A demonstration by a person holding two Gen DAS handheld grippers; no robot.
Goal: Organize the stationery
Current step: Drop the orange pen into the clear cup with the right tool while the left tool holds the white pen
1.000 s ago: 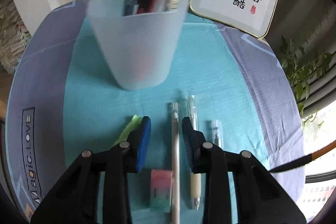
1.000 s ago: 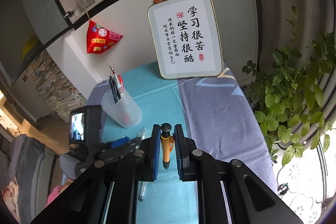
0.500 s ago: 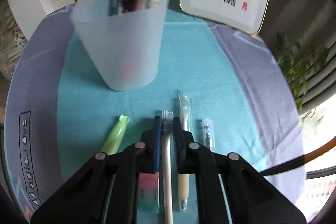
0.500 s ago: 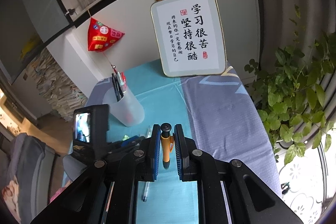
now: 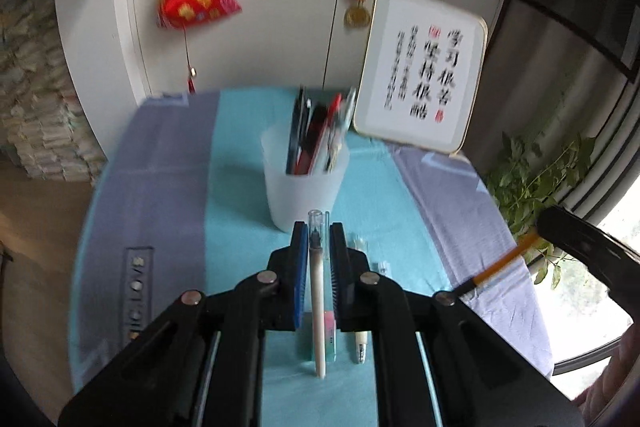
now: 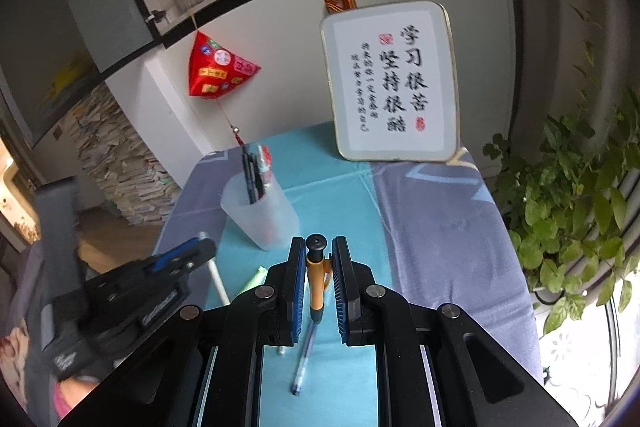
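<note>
Tongs in both hands are gripping pens. The left gripper (image 5: 319, 247) is clamping a slim white pen (image 5: 318, 307) between its pads, jaws drawn in as far as the barrel allows, clear cap poking out ahead of the tips and the other end hanging below the jaws above the teal mat (image 5: 240, 187). The right gripper (image 6: 317, 267) is likewise pinching an orange pen (image 6: 316, 279), black button end forward.

Just ahead of the left tips, the frosted cup (image 5: 304, 183) is standing upright, already holding several pens. Below the jaws, a cream-barrelled pen (image 5: 361, 345) and a pastel eraser (image 5: 329, 323) are lying loose; under the right jaws a clear blue pen (image 6: 303, 359) is resting, a green highlighter (image 6: 253, 281) to their left.

The step in hand looks like carrying the white pen to the cup. Next, the left tongs probably need to tip the pen near vertical over the rim, clear of the pens inside, then release.
</note>
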